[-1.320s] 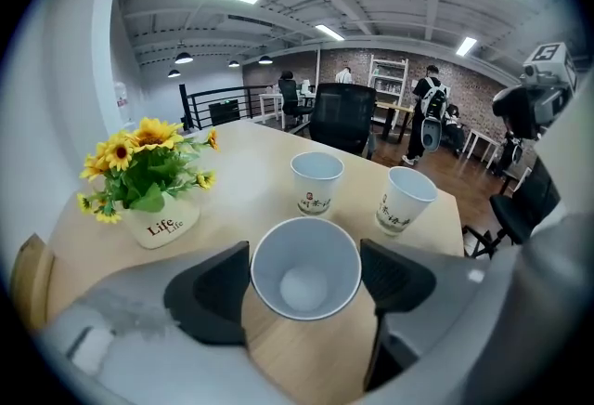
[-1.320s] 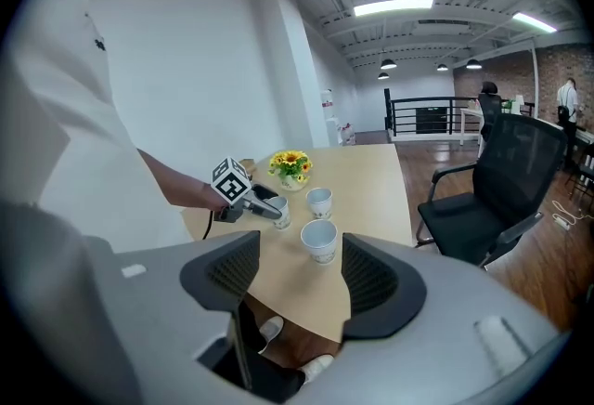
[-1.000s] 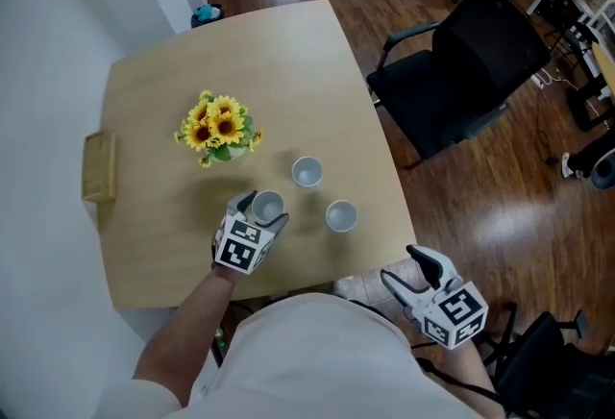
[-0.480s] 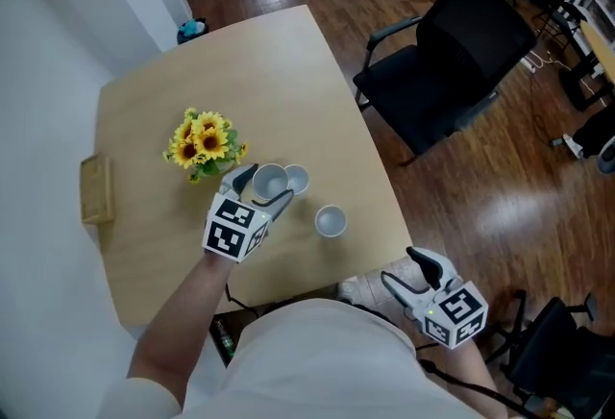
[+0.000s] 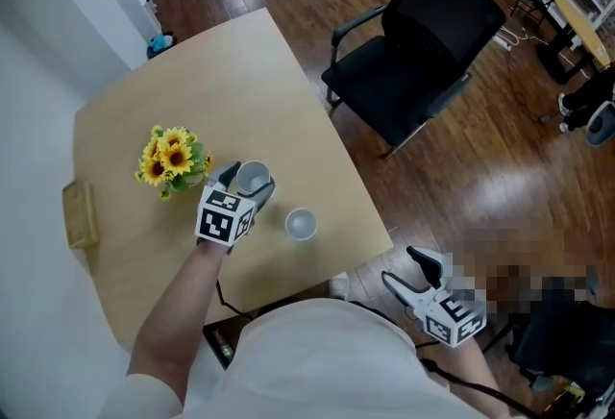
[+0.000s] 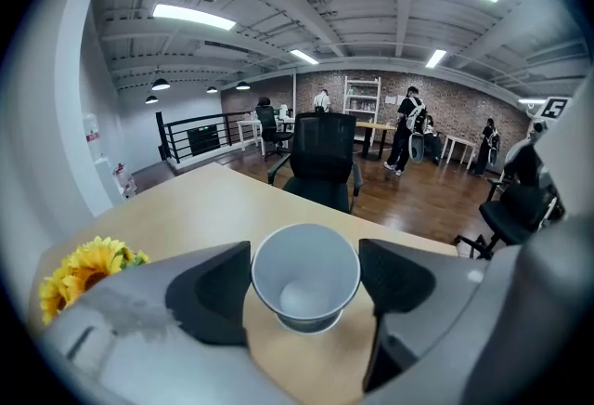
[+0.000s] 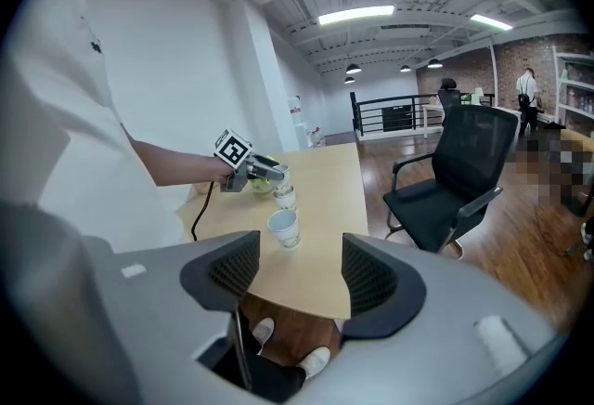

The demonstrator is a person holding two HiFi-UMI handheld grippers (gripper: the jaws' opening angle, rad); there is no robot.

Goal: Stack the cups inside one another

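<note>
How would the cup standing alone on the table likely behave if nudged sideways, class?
The lone cup looks thin-walled and empty, so it is probably light and easily slid. It narrows toward its base, so a high push might tip it. Tipped, its round sides would likely roll.

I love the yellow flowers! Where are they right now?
In the head view, the sunflowers stand on the left part of the table, just left of the left gripper and the cup it holds.

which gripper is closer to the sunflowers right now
Left. The left gripper, shut on a cup, is right beside the sunflowers over the table. The right gripper is open, off the table's near edge.
</note>
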